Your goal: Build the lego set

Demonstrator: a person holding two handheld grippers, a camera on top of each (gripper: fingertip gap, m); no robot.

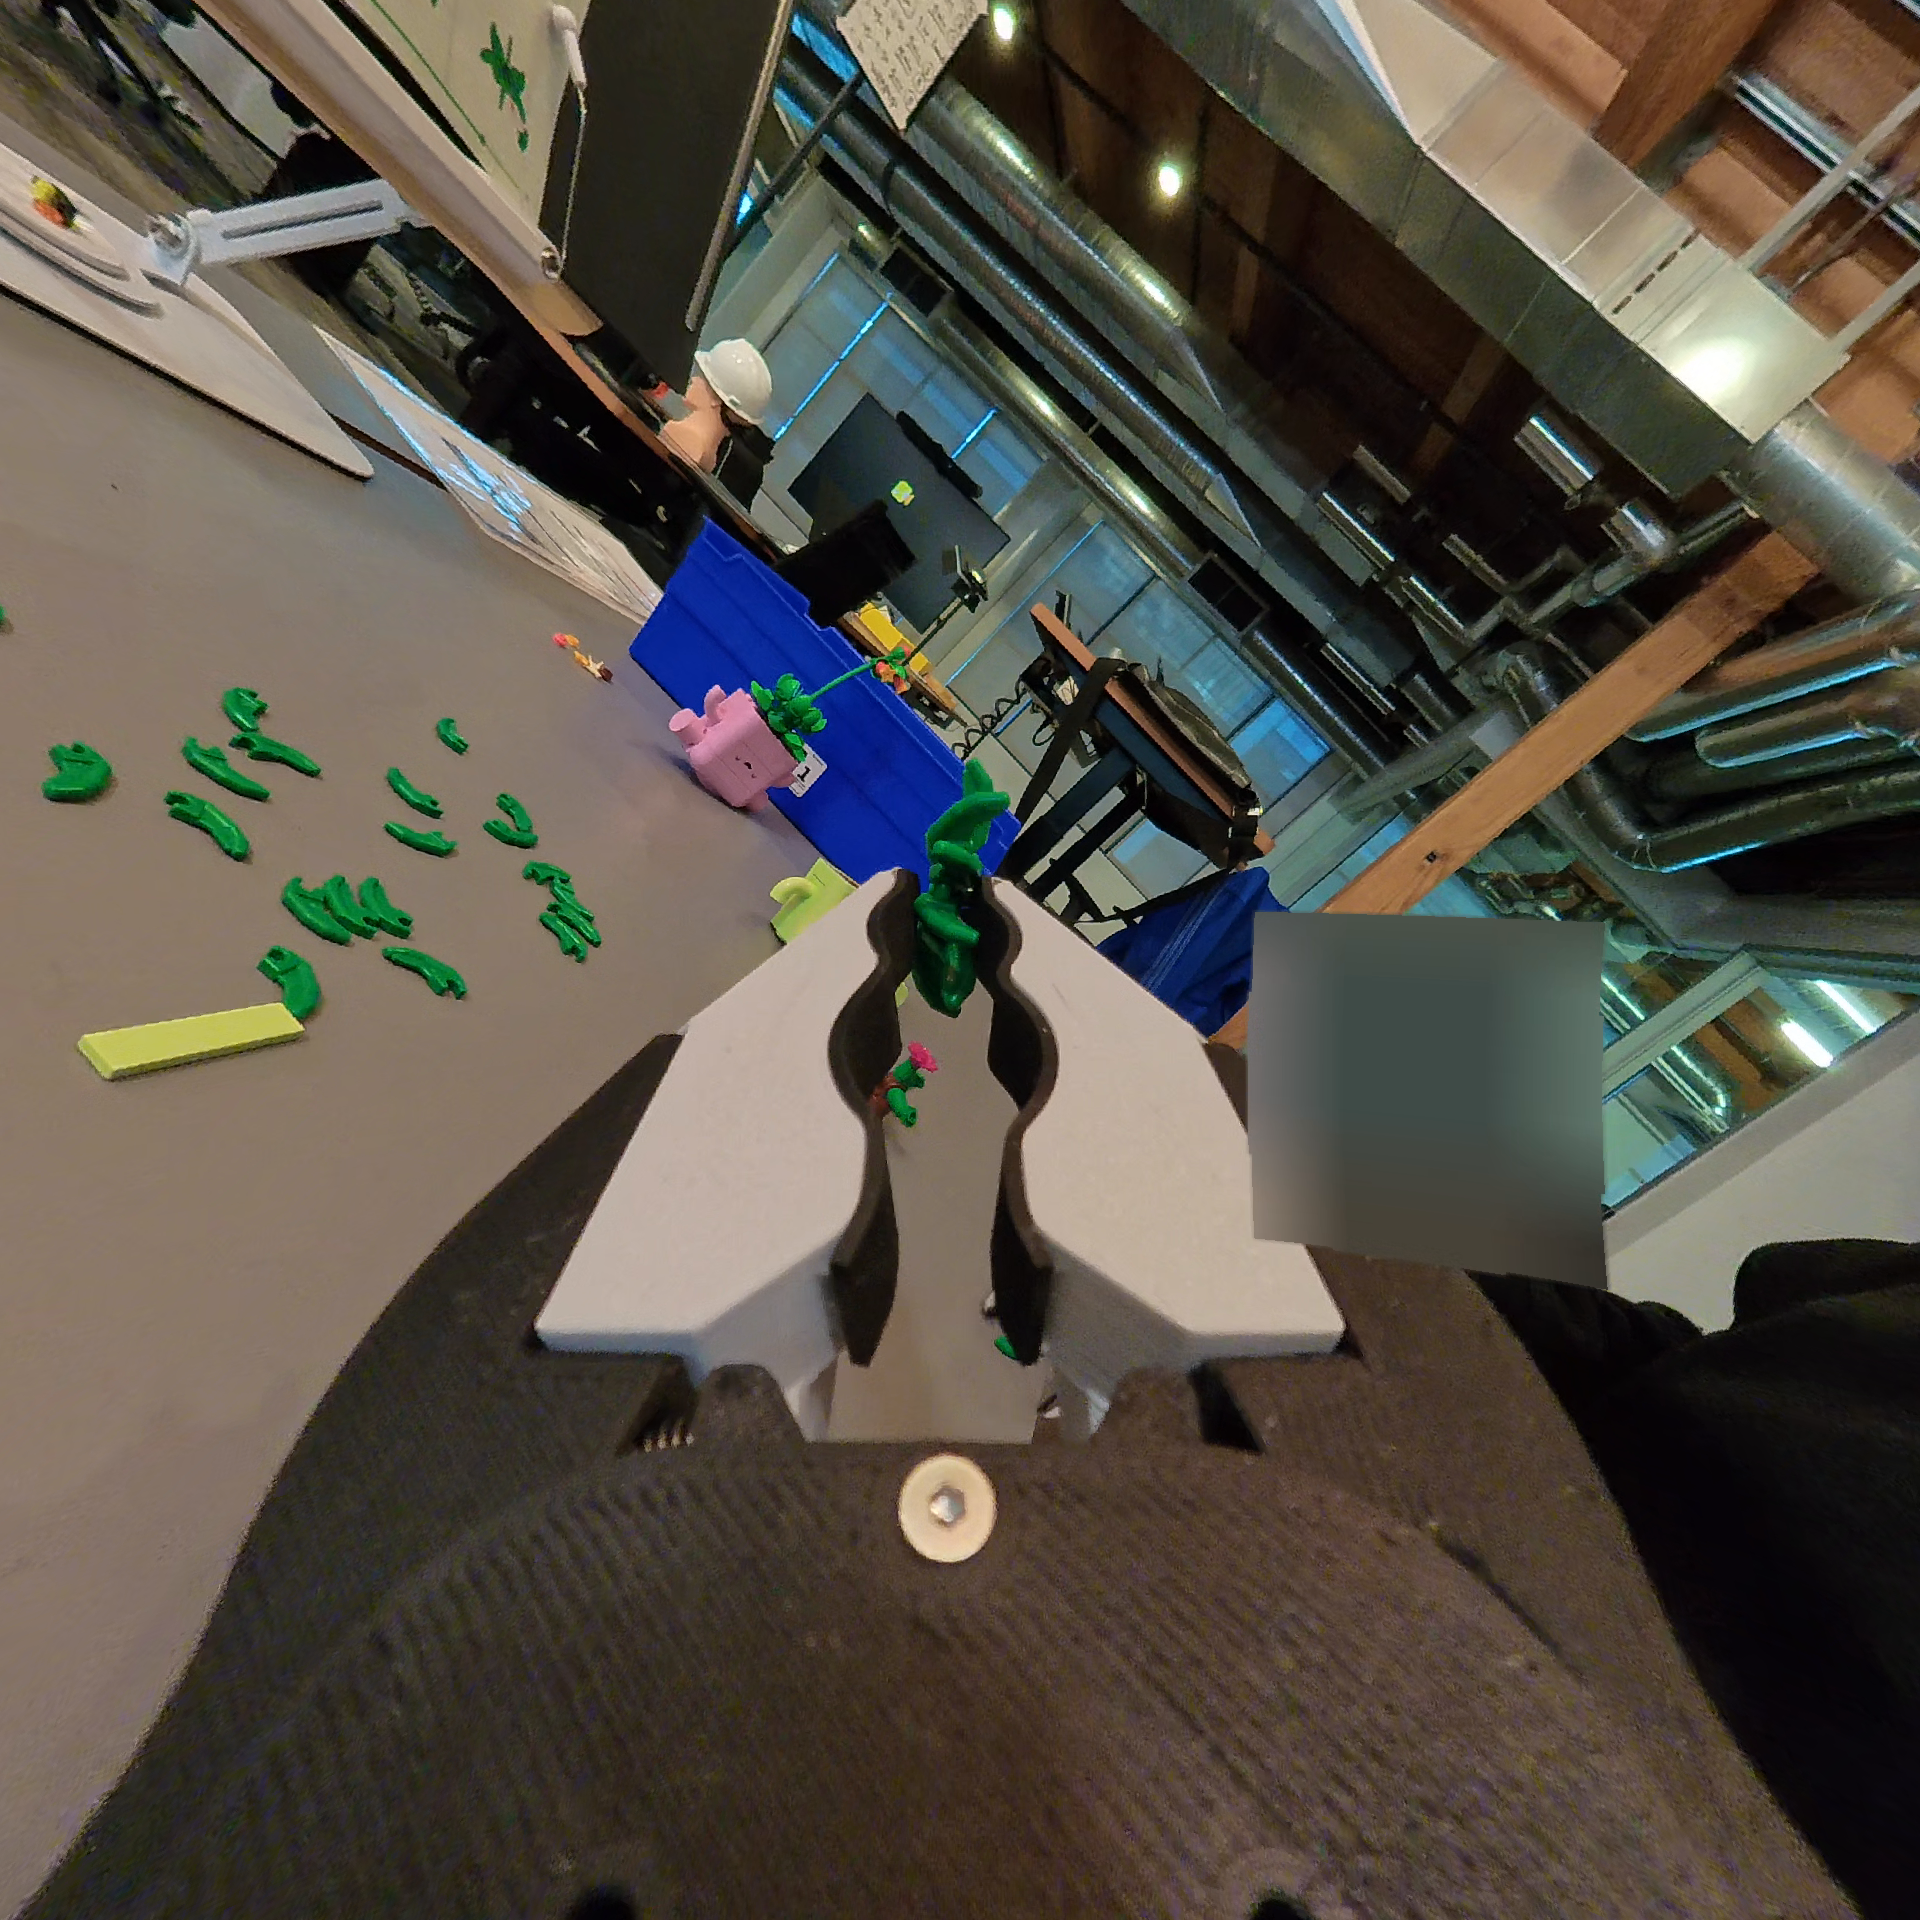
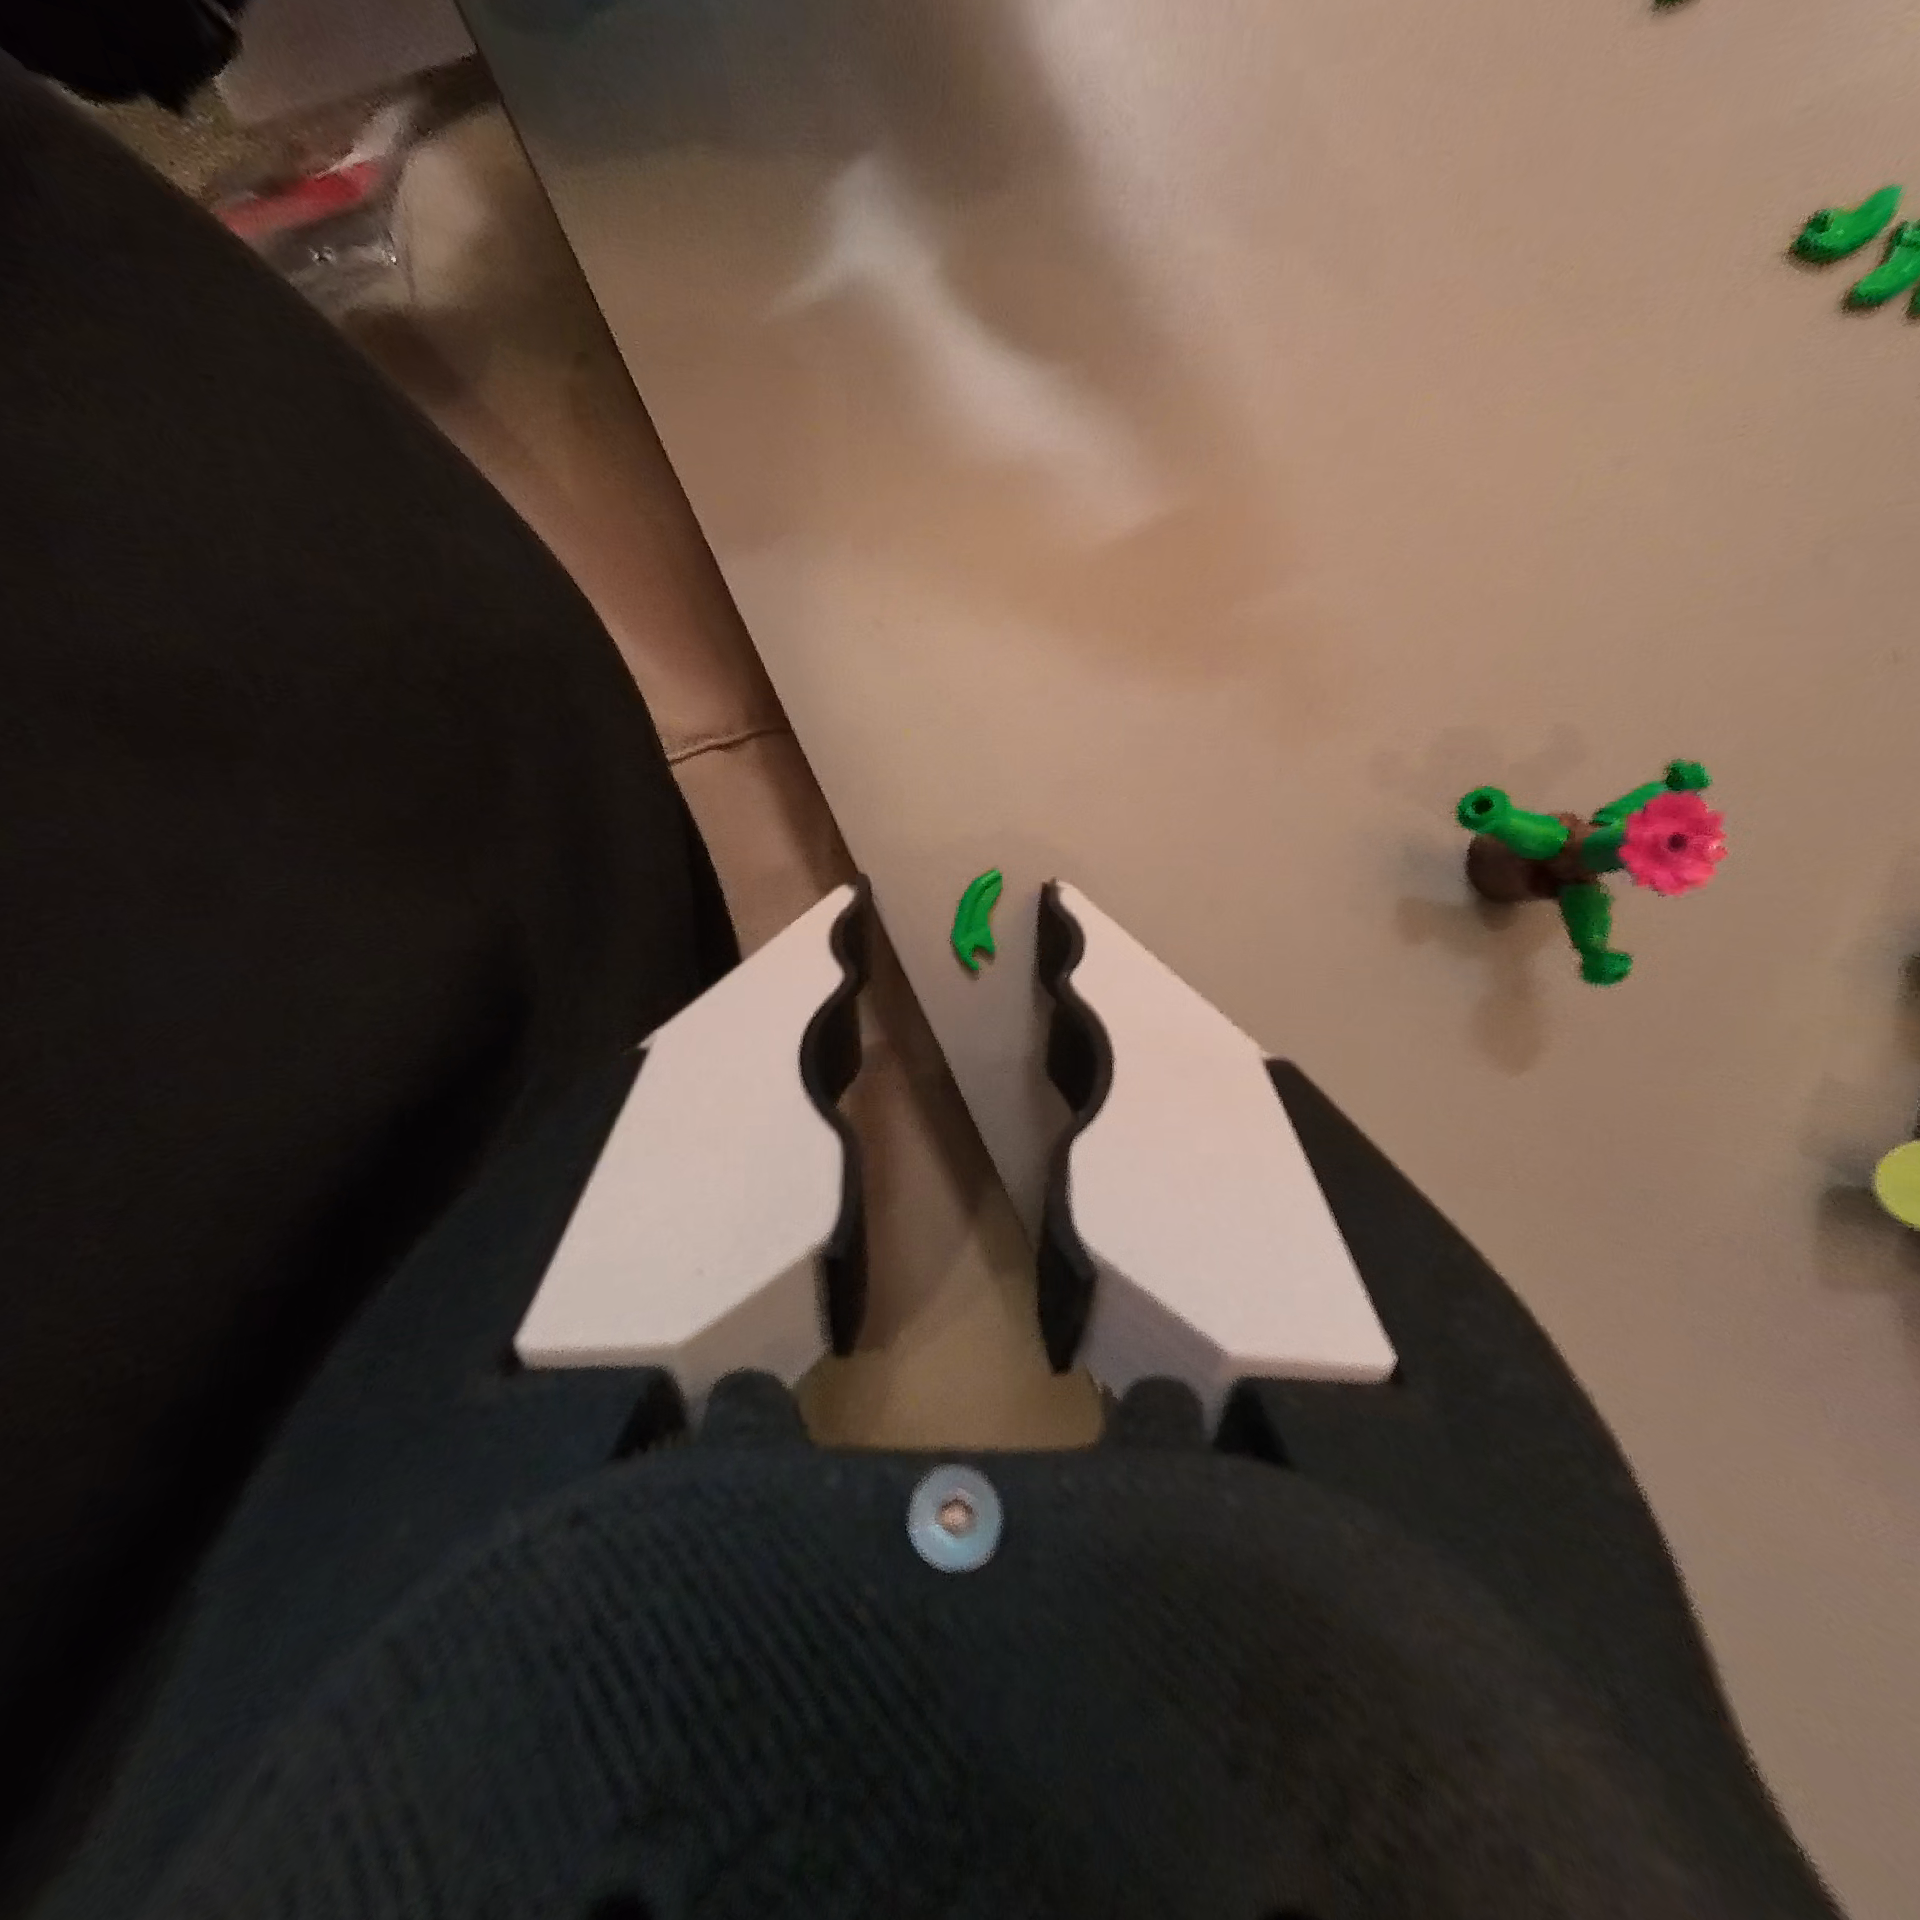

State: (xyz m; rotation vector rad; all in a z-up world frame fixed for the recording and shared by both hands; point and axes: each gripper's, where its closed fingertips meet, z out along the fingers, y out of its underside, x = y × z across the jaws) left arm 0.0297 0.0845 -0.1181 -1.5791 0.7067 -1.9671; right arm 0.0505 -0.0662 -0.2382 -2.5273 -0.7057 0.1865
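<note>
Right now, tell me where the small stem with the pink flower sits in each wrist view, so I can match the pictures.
Left wrist view: the pink flower stem shows low in the gap between the left gripper fingers, lying on the grey table.
Right wrist view: it lies at the right, apart from the open right gripper.
Shared landmark: the scattered green leaf pieces on the table.

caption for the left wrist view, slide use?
Left gripper shut on a green plastic leafy stem, above a grey table strewn with loose green leaf pieces.
</note>
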